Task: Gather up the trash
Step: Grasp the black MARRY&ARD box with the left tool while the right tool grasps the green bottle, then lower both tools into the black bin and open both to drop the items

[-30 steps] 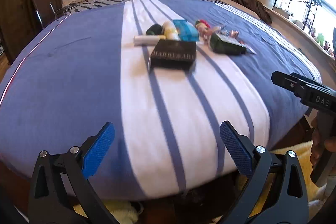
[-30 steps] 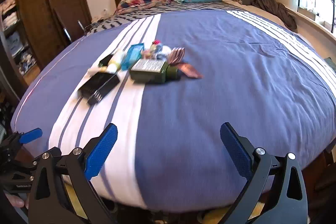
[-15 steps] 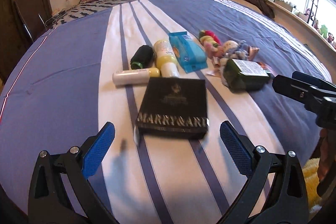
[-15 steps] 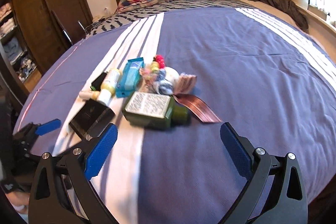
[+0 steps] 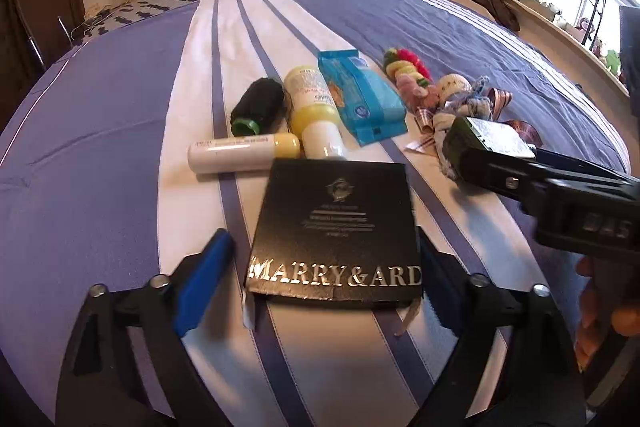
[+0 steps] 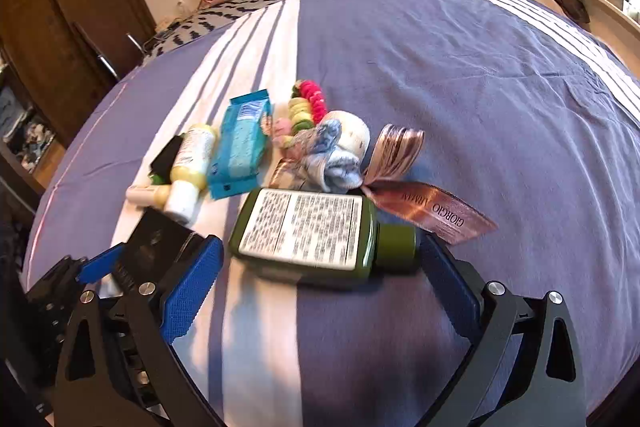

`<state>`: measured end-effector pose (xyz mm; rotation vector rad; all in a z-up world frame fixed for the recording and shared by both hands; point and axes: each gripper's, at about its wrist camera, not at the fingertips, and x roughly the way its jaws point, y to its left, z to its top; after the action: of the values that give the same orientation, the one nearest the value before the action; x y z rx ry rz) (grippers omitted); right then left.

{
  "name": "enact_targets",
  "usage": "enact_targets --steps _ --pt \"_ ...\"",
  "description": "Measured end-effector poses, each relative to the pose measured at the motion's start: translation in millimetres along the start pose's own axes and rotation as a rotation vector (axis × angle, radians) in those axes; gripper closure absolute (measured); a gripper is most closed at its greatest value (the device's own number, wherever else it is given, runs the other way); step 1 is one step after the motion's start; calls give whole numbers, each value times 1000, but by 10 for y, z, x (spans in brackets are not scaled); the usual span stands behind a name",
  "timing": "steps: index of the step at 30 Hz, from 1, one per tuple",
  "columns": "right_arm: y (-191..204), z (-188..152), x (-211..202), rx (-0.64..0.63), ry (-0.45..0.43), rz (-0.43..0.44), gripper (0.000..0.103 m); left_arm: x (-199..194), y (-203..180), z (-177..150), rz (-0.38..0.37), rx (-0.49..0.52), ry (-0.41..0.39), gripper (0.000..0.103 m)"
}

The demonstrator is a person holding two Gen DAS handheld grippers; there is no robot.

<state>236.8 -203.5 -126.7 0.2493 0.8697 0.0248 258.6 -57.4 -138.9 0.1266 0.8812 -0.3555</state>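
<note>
Black box [image 5: 334, 223] lies between the closing left tongs [image 5: 320, 267], untouched.

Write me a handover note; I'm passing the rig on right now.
Left gripper: jaws closing around the black box, pads not yet pressing.
Right gripper: open, straddling the green bottle, not gripping.
On the bed, in one cluster: two tubes, black roll, blue pack, scrunchies, socks, ribbon.
Done: nothing collected yet.
Left: grip box and bottle, then clear the rest.
</note>
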Motion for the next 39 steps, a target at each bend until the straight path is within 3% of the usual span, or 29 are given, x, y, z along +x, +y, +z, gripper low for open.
enact_targets --steps 2,5,12,29,39 --pt "20 28 20 -9 -6 -14 5 9 9 25 -1 0 -3 34" --pt "39 25 25 -29 -10 -37 16 -1 14 29 -5 1 -5 34" --pt "-23 -129 -184 -18 -19 1 16 -190 40 -131 -6 -20 -17 34" --pt "-152 -958 -996 -43 -42 65 16 -1033 -323 -1084 -1 -29 -58 34" --pt "-182 -1512 -1343 -85 -60 58 16 -1340 -540 -1587 -8 -31 -63 34"
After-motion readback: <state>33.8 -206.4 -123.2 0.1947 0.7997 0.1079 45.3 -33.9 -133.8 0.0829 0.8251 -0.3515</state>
